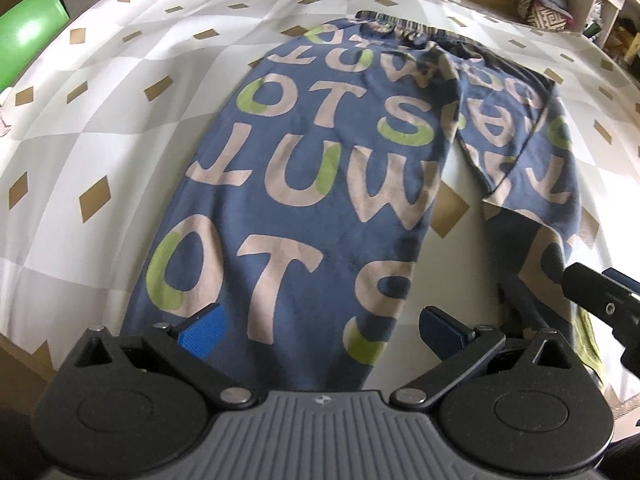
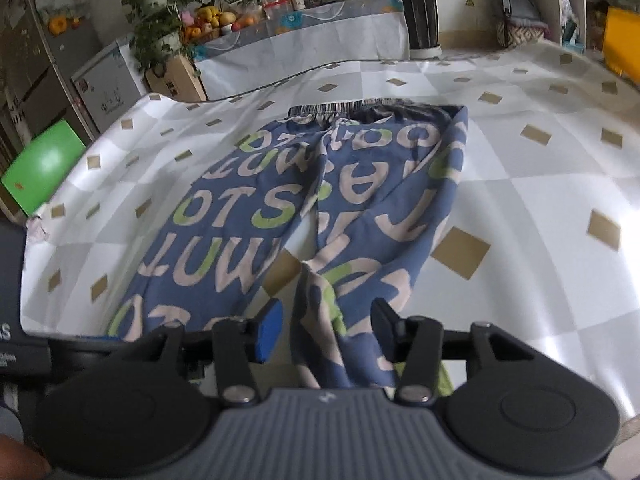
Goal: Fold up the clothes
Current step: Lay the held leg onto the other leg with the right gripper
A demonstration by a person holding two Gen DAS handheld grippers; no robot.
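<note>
Right hand-held gripper (image 2: 325, 330) straddles trouser leg (image 2: 352, 280).

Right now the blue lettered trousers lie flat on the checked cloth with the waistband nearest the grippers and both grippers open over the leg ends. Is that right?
Not quite: the waistband of the trousers is at the far end, and the leg hems are nearest, as the right wrist view shows. The rest holds: checked cloth, left gripper and right gripper both open over the leg ends.
</note>
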